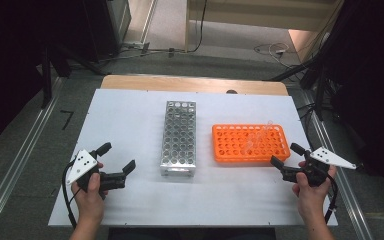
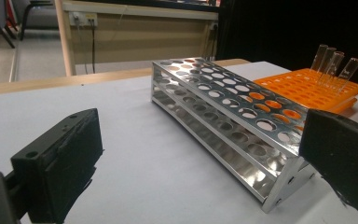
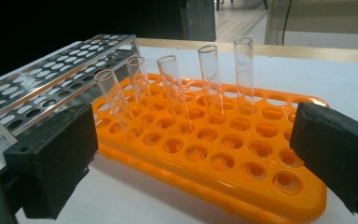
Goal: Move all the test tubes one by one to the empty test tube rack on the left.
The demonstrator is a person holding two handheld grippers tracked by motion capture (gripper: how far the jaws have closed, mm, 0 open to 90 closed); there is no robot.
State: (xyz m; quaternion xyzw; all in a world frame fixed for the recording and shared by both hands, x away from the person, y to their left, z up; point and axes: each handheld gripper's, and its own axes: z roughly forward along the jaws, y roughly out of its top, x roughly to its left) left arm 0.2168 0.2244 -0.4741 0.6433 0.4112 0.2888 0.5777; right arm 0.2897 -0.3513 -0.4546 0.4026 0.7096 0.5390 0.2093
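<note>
Glass tubes (image 3: 209, 84), five of them, stand in the orange rack (image 1: 248, 142) on the right part of the white table (image 1: 130, 120), some upright, some leaning. In the right gripper view they form a row across the rack's holes. A metal rack (image 1: 179, 137) stands just left of the orange one, near the table's middle, its holes bare. The right tongs (image 1: 286, 155) hover just beside the orange rack's near right corner, jaws spread wide with nothing between them. The left tongs (image 1: 116, 156) hang over the table's near left part, well apart from the metal rack, jaws likewise wide open and holding nothing. Each tool is gripped in a hand.
</note>
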